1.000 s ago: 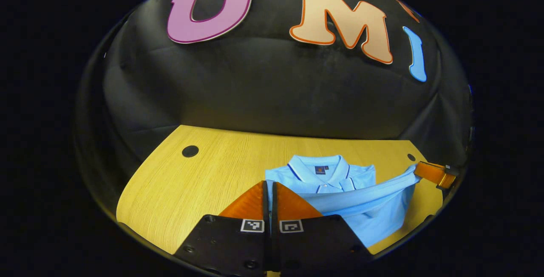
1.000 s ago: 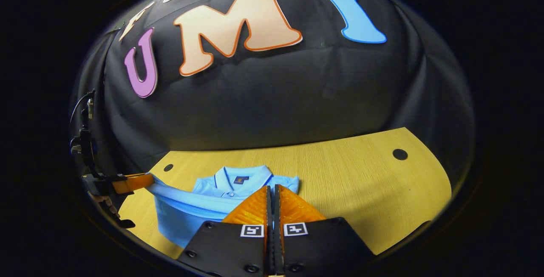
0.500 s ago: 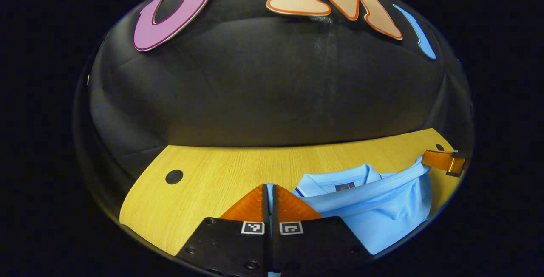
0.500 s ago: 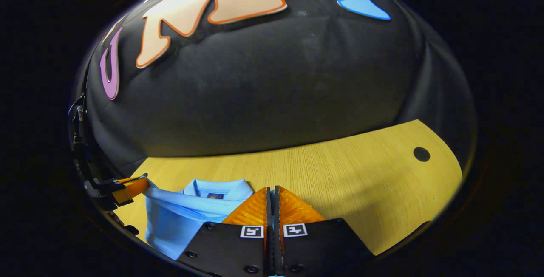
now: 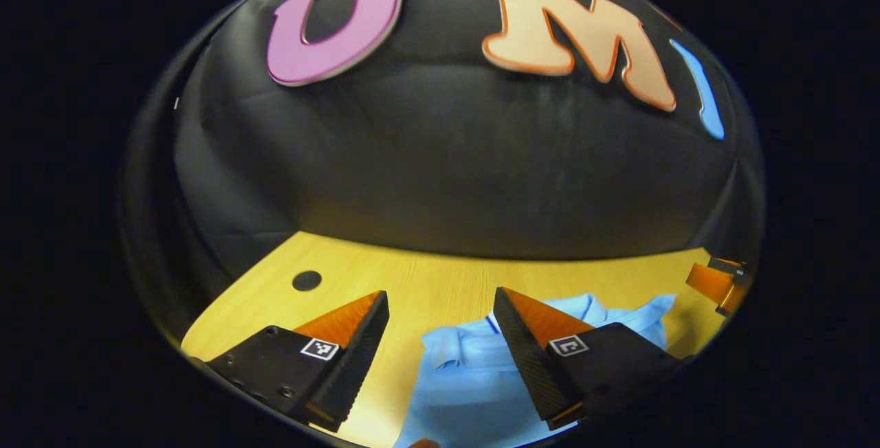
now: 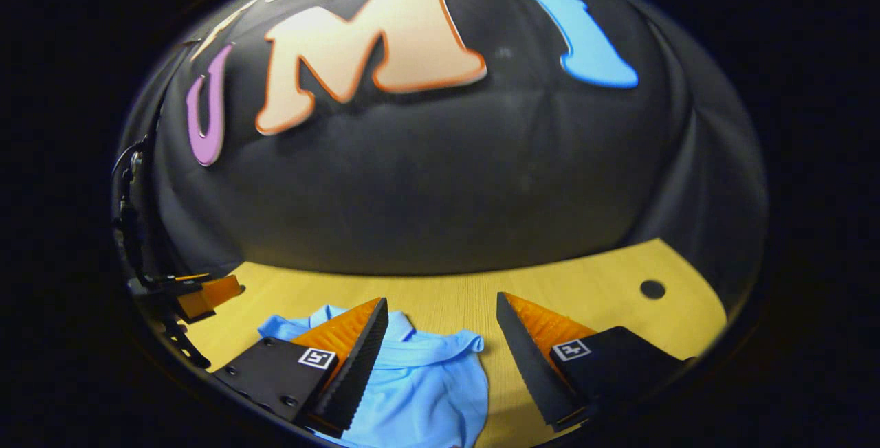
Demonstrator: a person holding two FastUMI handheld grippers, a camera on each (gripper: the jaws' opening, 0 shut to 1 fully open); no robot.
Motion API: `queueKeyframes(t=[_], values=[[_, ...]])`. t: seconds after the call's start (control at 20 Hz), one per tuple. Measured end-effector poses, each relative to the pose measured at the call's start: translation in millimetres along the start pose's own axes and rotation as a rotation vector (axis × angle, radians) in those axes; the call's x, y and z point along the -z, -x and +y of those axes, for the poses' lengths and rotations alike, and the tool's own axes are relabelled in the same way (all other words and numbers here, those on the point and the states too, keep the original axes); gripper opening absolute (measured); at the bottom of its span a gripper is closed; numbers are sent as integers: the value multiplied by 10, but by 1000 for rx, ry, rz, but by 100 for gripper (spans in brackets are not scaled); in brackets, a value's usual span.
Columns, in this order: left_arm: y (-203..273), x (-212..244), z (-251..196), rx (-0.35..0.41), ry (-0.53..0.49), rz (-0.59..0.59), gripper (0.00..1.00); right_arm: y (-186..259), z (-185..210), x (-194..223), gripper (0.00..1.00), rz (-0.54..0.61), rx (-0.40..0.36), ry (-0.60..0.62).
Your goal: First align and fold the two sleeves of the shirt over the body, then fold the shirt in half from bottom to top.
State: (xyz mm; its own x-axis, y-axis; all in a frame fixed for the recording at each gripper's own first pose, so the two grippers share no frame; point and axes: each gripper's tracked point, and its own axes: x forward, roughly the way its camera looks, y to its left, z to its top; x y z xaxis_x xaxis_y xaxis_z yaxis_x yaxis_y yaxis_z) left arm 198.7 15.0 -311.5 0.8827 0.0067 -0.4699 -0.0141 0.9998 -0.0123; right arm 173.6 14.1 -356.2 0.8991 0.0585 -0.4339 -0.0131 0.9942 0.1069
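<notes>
Holding both tools low over the wooden table, you have each pair of jaws spread wide with nothing between them. Your left gripper hovers above the table's near edge, aimed at the black cloth wall; its left finger sits over bare wood near a round hole in the tabletop, and its right finger overlaps the light blue shirt in the picture, though you cannot tell from here whether it touches the fabric. The shirt lies bunched on the table, showing between and below the two fingers, with the collar rising just behind the right finger. Farther right in the left gripper view, your other tool pokes in at the edge, apart from the shirt's corner. In the right gripper view, the left tool sits at the far left edge with its cable behind it, just clear of the cloth's left corner. Next comes the shirt again, its collar lying flat and facing the wall, partly covered by the left finger of your right gripper. The right finger of that gripper hangs over bare table, beside the shirt's right edge and not on it, with another round hole beyond it.
</notes>
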Motion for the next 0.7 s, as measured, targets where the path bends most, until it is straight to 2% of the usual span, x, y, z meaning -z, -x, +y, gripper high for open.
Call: queueKeyframes(t=[0.05, 0.25, 0.35, 0.5, 0.7], values=[[194, -203, 10, 13, 8, -47, 94, 250, 45, -246, 98, -58, 0, 28], [1071, -907, -70, 78, -26, -219, 94, 1226, 211, -889, 98, -247, 8, 97], [1501, -1079, -117, 126, -27, -265, 94, 1653, 284, -1024, 97, -277, 8, 92], [2112, -1285, -131, 150, -59, -334, 94, 2247, 310, -1161, 98, -305, 30, 86], [2810, -1253, -165, 188, -71, -381, 94, 2938, 364, -1265, 98, -331, 55, 76]])
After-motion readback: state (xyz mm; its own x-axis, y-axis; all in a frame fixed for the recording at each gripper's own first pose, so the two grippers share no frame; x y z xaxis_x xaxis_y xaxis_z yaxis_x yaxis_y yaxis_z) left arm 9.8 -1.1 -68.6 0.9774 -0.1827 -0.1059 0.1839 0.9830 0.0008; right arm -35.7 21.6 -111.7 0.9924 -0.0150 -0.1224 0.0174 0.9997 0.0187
